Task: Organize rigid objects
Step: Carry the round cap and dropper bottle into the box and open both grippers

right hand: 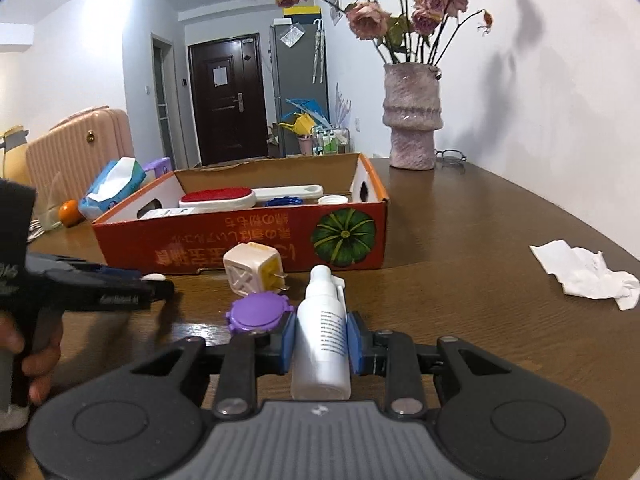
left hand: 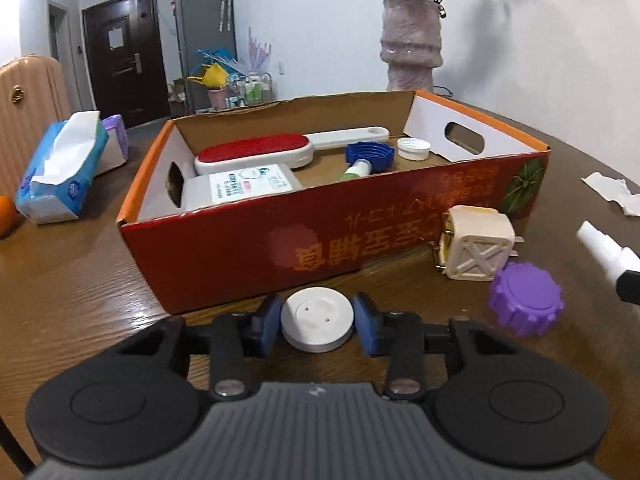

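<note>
My left gripper is shut on a round white lid, low over the table in front of the red cardboard box. My right gripper is shut on a white spray bottle, nozzle pointing forward; the bottle also shows at the right edge of the left wrist view. A purple ridged cap and a cream cube plug adapter lie on the table before the box. The box holds a red lint brush, a white bottle, a blue cap and a white cap.
A pink vase with dried roses stands behind the box at the back right. A tissue pack and an orange lie to the left. A crumpled white tissue lies on the right. A pink suitcase stands beyond the table's left edge.
</note>
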